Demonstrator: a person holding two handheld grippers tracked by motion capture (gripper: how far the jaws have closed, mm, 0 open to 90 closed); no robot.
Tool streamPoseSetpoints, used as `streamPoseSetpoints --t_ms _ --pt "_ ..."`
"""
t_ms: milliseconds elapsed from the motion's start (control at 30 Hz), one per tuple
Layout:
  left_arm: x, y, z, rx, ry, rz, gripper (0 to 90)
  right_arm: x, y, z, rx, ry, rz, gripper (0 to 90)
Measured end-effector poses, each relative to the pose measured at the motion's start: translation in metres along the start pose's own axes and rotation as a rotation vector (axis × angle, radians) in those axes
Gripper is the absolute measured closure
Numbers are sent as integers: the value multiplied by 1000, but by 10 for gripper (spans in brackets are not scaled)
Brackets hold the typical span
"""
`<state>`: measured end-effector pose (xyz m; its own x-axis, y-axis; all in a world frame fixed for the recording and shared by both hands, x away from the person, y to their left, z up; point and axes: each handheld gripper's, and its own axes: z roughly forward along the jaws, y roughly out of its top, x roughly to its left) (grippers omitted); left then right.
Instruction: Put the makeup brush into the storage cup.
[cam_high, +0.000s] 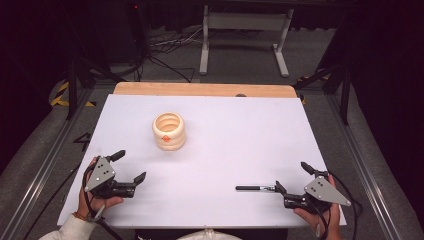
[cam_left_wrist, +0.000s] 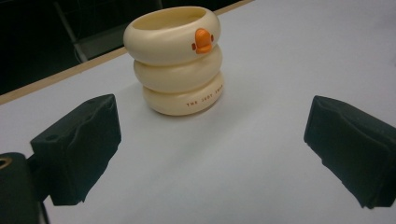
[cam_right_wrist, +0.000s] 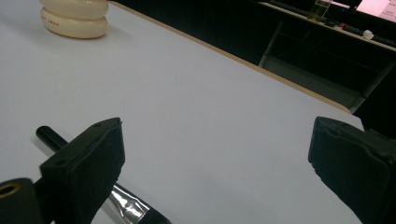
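A cream holder (cam_high: 169, 131) made of three stacked rings, with a small orange beak on its top ring, stands upright left of centre on the white table (cam_high: 225, 150). In the left gripper view the holder (cam_left_wrist: 175, 60) rises ahead of my left gripper (cam_left_wrist: 215, 154). My left gripper (cam_high: 131, 165) rests open and empty near the front left, short of the holder. A black brush (cam_high: 255, 188) with a silver ferrule lies flat at the front right. My right gripper (cam_high: 291, 176) is open beside it. The brush (cam_right_wrist: 49, 135) runs under my right gripper's (cam_right_wrist: 215, 163) left jaw, outside the gap.
A wooden strip (cam_high: 200, 89) borders the table's far edge. Beyond it stand a grey metal frame (cam_high: 245, 30) and loose cables (cam_high: 170, 45) on the floor. Aluminium rails (cam_high: 45, 165) run along both sides of the table.
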<state>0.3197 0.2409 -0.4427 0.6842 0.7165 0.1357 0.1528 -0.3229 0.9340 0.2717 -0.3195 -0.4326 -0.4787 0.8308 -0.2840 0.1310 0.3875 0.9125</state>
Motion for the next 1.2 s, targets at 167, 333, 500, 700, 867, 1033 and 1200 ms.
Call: streamPoseSetpoints --t_ms 167,333,500,700,867,1033,1200 --pt "-1 -1 -3 -7 1 -4 51 -2 1 -2 0 -1 15 47" --pt "0 -1 -4 -3 -3 -6 52 -5 6 -4 -5 1 13 69" --pt "-1 -1 -3 4 12 -7 52 -9 16 -8 23 51 -24 140" --pt "-3 0 -2 16 1 4 54 -22 34 -6 156 203 -50 198" --pt "-1 -1 -2 19 6 -4 55 -25 51 8 300 333 -132 212" --pt "-2 -1 -1 21 12 -4 56 -15 56 28 455 444 -253 387" --pt "-7 0 3 31 0 9 58 3 57 51 585 527 -366 420"
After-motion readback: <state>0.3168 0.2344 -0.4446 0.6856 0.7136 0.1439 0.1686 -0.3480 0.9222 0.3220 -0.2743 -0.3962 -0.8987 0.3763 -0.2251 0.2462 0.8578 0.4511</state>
